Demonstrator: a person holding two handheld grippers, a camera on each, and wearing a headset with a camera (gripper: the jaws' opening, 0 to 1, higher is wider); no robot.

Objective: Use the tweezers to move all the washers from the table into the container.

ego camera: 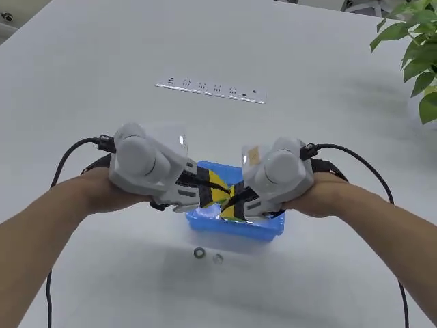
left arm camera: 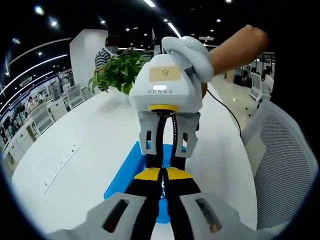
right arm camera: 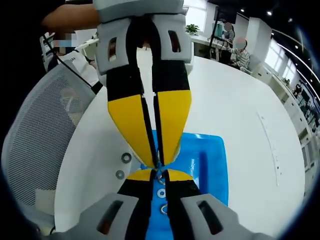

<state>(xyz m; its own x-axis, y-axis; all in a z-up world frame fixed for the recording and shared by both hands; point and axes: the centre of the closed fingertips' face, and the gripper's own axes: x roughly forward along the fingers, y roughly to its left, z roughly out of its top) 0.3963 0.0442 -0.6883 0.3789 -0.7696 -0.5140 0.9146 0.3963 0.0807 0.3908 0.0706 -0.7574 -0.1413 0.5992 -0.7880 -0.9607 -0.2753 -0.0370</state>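
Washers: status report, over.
Left gripper, right gripper shut, nose to nose over blue container. Two loose washers on table; stowed washers inside. Nothing obstructing.

Two washers (ego camera: 199,253) lie on the worktop (ego camera: 307,61), and at least two more show inside the one blue container (ego camera: 263,229). There is also one power strip (ego camera: 208,89) and one potted plant (ego camera: 413,48).
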